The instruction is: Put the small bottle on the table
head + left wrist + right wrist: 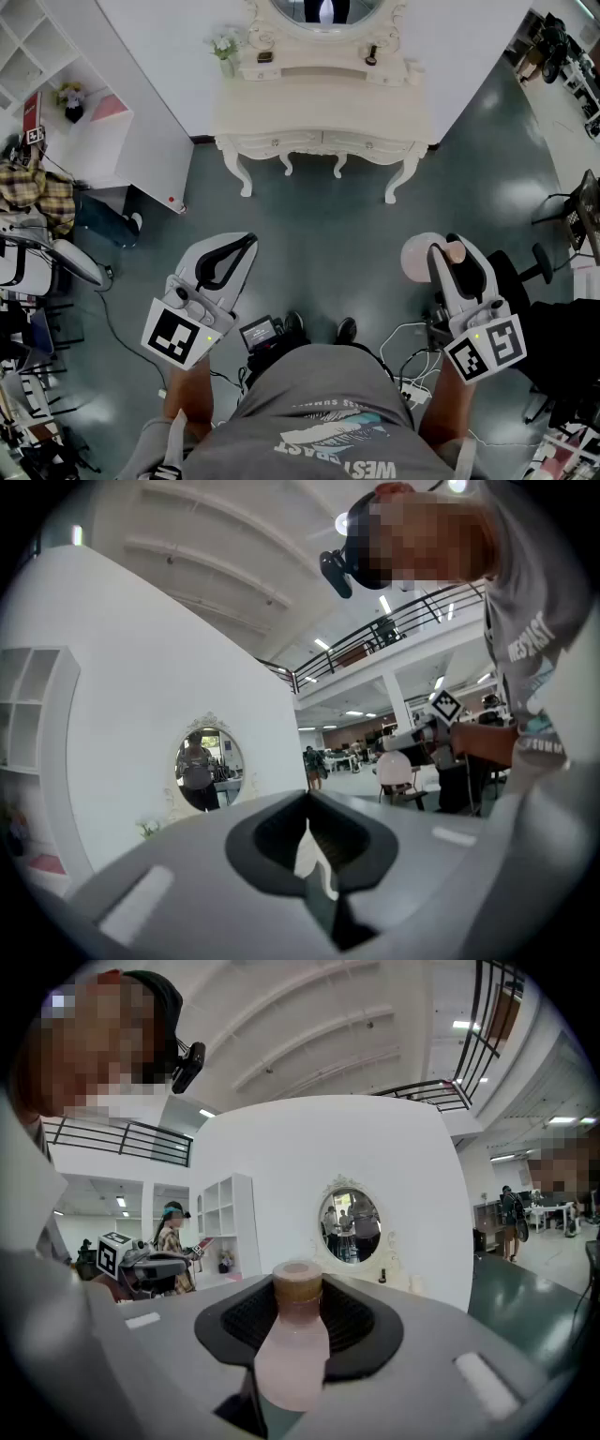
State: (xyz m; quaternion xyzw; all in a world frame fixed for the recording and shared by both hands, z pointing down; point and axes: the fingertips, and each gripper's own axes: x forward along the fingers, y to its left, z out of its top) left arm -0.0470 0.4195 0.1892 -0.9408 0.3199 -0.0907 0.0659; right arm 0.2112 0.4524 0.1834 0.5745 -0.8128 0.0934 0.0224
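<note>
My right gripper is shut on the small bottle, a pale pink bottle with a tan cap that stands up between the black pads. My left gripper is shut with nothing in it. Both are held at waist height over the dark floor. The white dressing table stands ahead against the wall, well beyond both grippers. It shows small under its oval mirror in the right gripper view.
A small flower vase and two dark small items sit on the table's top. A white shelf unit stands at the left. A round pale chair is by my right gripper, a black office chair further right. Cables lie by the feet.
</note>
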